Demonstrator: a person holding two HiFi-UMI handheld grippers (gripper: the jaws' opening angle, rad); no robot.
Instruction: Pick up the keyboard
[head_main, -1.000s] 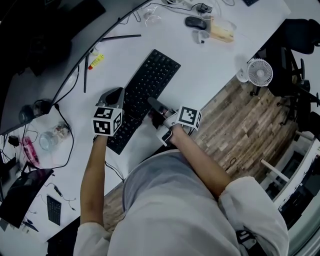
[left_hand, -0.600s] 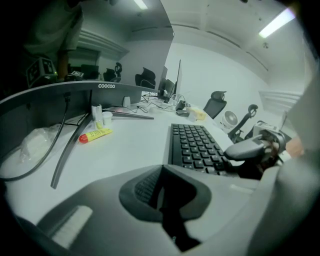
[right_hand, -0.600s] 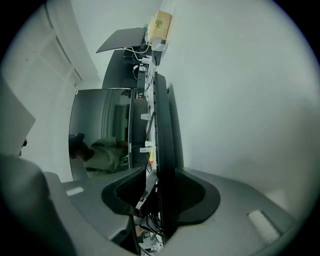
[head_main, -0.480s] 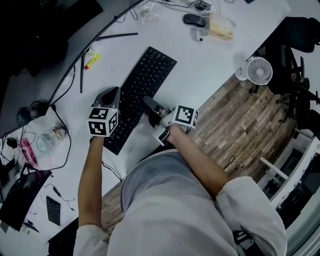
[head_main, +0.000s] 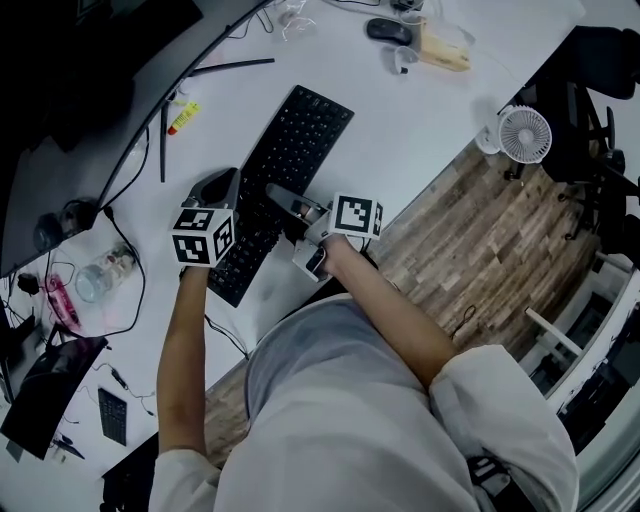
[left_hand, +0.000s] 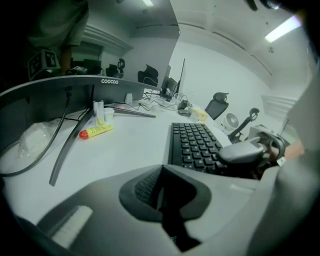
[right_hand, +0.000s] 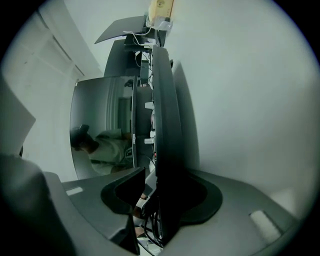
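The black keyboard (head_main: 300, 140) lies slanted on the white table (head_main: 430, 110). My right gripper (head_main: 280, 200) reaches over its right long edge, near the end closest to me. In the right gripper view the keyboard (right_hand: 162, 115) shows edge-on between the jaws of the right gripper (right_hand: 162, 200). The jaws are opening, and a gap shows on one side of the slab. My left gripper (head_main: 222, 185) rests at the keyboard's left edge, jaws apart with nothing between them. In the left gripper view the keys (left_hand: 197, 142) run off to the right of the left gripper (left_hand: 167, 200).
A curved monitor (head_main: 90, 90) with cables fills the far left. Near its foot lie a yellow tube (head_main: 187, 117) and a black rod (head_main: 235, 66). A mouse (head_main: 387, 30) sits at the far end and a small fan (head_main: 525, 135) stands by the table's right edge.
My right gripper has slid leftward onto the keyboard's edge, so the edge now sits deeper between its jaws. The left gripper has stayed where it was.
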